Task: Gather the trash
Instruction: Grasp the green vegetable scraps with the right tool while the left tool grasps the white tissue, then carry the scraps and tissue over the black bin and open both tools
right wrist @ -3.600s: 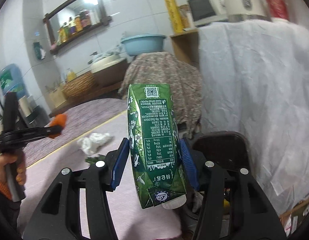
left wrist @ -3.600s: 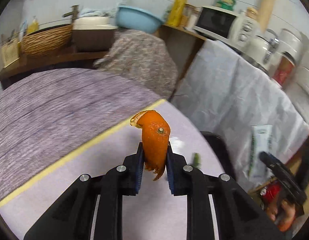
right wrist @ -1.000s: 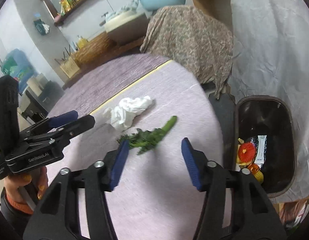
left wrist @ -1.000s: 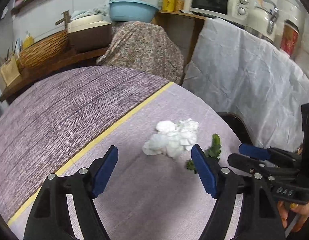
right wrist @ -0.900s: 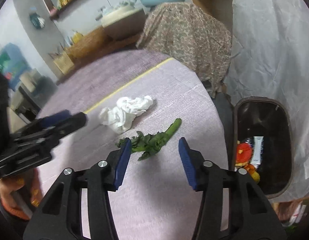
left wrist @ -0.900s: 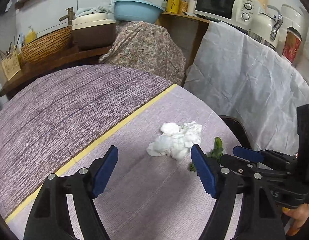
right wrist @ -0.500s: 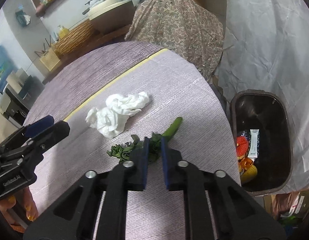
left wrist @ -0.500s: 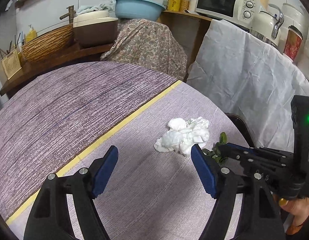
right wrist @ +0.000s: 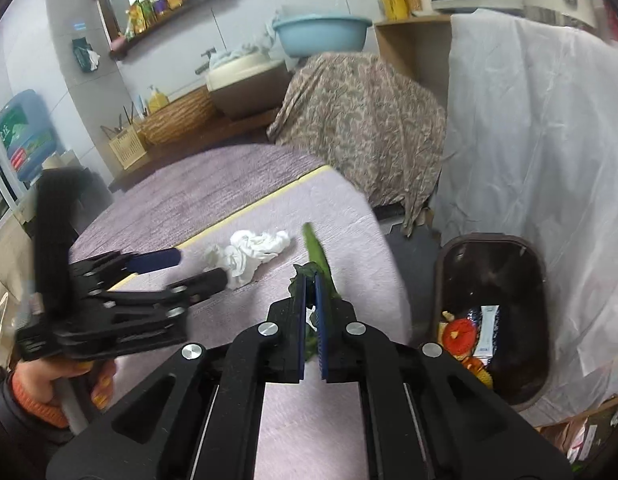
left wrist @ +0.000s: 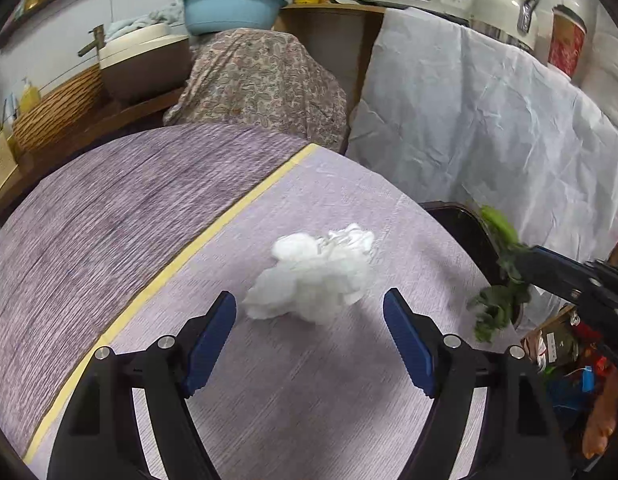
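While the right gripper carries greens above the edge of the surface, the scene reads as follows.

Right gripper [right wrist: 310,280]: jaws clamped on the leafy vegetable scrap [right wrist: 318,254], blue pads nearly together with the greens pinched between them.
Leafy vegetable scrap: lifted off the surface; pale green stalk pointing up and away past the pads, dark leaves hanging beneath them; in the left wrist view it shows at the right edge [left wrist: 499,276], blurred, near the rim of the trash bin.
Left gripper [left wrist: 309,334]: jaws wide apart, holding nothing, set just in front of the tissue wad.
Tissue wad [left wrist: 315,276]: crumpled, white, lying on the purple surface [left wrist: 149,216], close to the yellow stripe [left wrist: 213,236]; from the right wrist it lies beside the left gripper's fingertips [right wrist: 201,276].
Trash bin [right wrist: 491,248]: dark brown, open-topped, standing on the floor just beyond the rounded edge of the surface, against a white sheet [right wrist: 549,140]; orange, red and white scraps lie at its bottom.
Left hand [right wrist: 49,388]: wrapped around the handle of the left gripper, orange cuff at the wrist.
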{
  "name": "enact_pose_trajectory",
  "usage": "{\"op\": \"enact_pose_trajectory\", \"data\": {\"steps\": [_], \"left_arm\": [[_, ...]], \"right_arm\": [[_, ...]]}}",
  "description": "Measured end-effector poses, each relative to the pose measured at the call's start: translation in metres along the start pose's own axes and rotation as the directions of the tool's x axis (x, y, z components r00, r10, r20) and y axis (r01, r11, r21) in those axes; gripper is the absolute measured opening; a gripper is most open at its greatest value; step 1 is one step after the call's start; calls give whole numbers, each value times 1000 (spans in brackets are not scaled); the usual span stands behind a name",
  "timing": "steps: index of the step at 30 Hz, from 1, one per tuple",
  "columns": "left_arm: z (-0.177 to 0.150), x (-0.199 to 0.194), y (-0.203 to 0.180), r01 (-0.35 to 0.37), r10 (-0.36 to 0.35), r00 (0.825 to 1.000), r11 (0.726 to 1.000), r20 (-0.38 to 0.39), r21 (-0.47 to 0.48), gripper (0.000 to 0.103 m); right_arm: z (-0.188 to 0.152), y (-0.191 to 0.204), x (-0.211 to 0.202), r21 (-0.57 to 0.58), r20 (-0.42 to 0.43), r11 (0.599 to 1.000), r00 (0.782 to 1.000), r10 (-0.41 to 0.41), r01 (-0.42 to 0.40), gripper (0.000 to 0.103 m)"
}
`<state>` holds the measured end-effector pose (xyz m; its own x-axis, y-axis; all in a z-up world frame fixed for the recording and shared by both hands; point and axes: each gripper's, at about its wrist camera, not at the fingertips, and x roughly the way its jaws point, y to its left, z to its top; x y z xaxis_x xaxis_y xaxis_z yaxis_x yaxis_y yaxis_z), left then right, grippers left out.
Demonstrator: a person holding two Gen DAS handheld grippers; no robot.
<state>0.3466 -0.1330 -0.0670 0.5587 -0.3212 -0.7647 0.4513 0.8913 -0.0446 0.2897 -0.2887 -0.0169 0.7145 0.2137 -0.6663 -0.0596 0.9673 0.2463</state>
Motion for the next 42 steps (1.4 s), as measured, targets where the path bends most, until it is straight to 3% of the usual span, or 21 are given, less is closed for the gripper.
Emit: {"op": "enact_pose_trajectory", "data": {"steps": [5,9,12,18,28,37,42], "left_arm": [[8,21,-11,-62,63,998,997,-17,37,74],[10,29,-10,-93,93,995,995,-28,21,50],[11,27,-11,-102,102,995,995,-15,19,38],[12,20,-6,-97,97,995,995,4,-22,26],[17,-6,-18,-40,42,997,998,63,-40,24],[34,-27,-78,79,-81,989,997,123,25,24],[43,-20,-116,123,-130,984,990,118,67,24]], "right_arm": [[-6,-11,-24,-1,29,1000,1000,-5,5,5],[-10,-11,-34,-17,47,1000,999,0,1,5],[-12,-10,-37,-26,52,1000,999,2,-1,5],[-17,-8,-37,-26,60,1000,998,8,-7,5],[-22,-17,-41,-14,77,1000,997,19,-18,5],[-25,-48,-61,38,124,999,992,-24,19,5],[-26,-81,-67,77,136,992,985,-111,101,5]]}}
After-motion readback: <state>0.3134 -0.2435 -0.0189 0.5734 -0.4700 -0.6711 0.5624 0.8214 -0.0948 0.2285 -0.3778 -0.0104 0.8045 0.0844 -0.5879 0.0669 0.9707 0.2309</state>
